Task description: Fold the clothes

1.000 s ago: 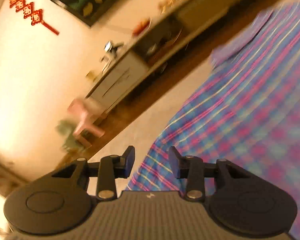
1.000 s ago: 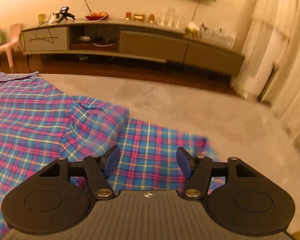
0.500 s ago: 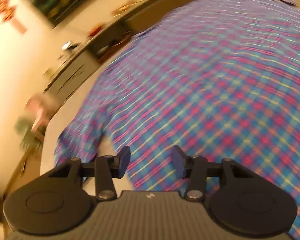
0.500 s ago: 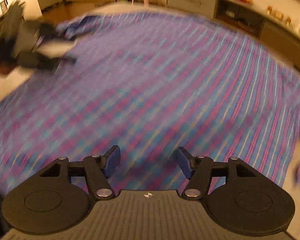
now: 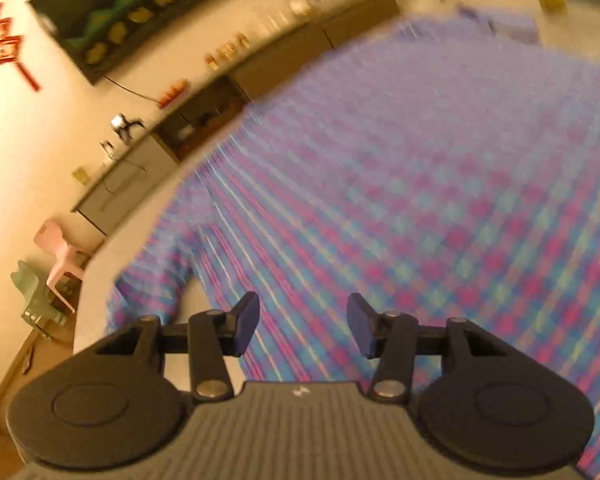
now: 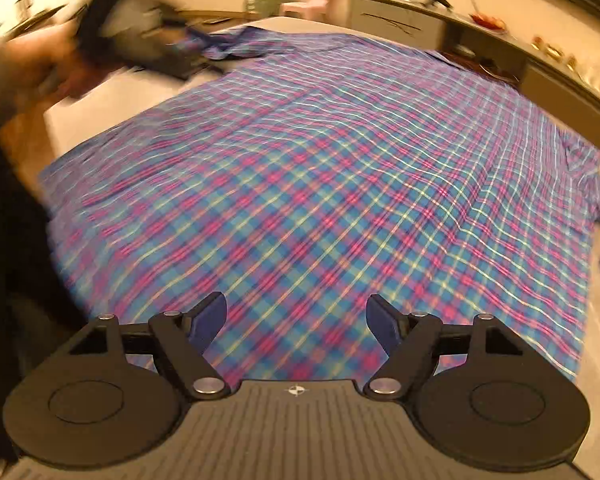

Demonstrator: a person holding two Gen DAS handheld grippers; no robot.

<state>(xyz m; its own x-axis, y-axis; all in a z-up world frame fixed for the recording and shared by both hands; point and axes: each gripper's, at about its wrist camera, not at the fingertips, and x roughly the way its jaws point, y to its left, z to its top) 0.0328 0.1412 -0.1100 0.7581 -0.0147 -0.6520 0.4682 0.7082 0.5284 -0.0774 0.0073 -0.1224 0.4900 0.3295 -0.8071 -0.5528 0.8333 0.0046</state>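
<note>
Both tongs, left tongs (image 5: 302, 326) and right tongs (image 6: 296, 322), gape, grasping nothing. The plaid shirt (image 6: 320, 184) lies spread flat across the pale surface (image 6: 112, 96), sleeves out; no fold shows, so folding remains.

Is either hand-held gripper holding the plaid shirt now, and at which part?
Nothing is held. The left hand-held gripper and the right hand-held gripper are both open above the blue and pink plaid shirt, with nothing between their fingers.
</note>
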